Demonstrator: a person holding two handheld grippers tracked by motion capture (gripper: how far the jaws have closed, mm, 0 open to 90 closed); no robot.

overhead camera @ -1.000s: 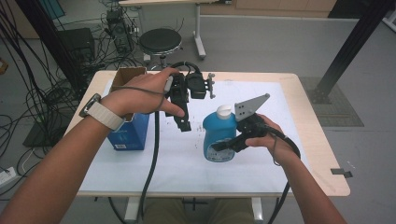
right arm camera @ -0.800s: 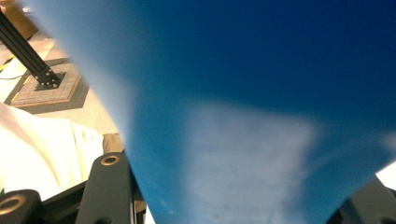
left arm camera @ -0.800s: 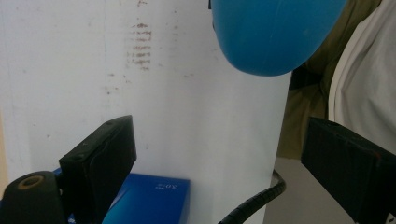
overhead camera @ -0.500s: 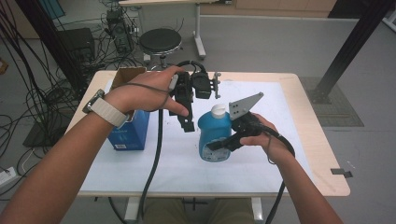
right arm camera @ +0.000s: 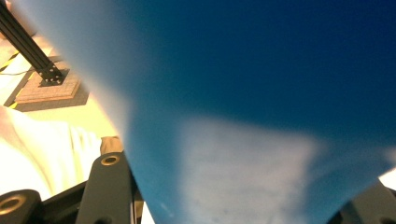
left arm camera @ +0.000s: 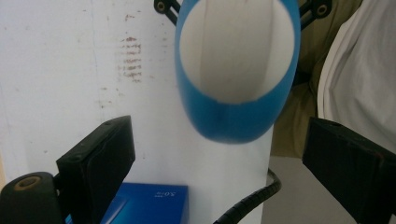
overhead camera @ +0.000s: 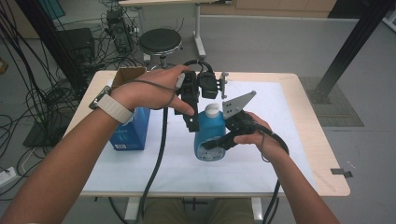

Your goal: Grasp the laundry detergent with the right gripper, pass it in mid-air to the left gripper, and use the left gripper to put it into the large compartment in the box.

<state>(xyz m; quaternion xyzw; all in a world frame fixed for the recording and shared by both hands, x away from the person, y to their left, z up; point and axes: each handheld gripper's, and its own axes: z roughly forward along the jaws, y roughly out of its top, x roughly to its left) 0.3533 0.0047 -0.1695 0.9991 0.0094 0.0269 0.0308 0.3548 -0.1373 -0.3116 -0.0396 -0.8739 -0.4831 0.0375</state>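
A blue bottle [overhead camera: 208, 135] with a white cap [overhead camera: 212, 110] is held upright just above the white table sheet [overhead camera: 280, 140]. My right gripper [overhead camera: 214, 143] is shut on its body from the right; in the right gripper view the blue bottle [right arm camera: 261, 93] sits close up between the black fingers [right arm camera: 108, 186]. My left gripper [overhead camera: 191, 122] points down at the bottle's left shoulder. Its jaws have just been opening and now stand open [left arm camera: 222, 135]. The white cap [left arm camera: 238, 46] lies ahead of the pads [left arm camera: 100, 156], with nothing pressed between them.
A blue carton [overhead camera: 131, 131] stands on the left of the table, also seen as a blue carton [left arm camera: 152, 200] in the left gripper view. An open cardboard box [overhead camera: 127, 74] sits at the back left corner. A stool [overhead camera: 160, 41] and cables lie on the floor behind.
The right hand has shifted the bottle slightly left, closer under the left gripper. The left hand has hardly moved.
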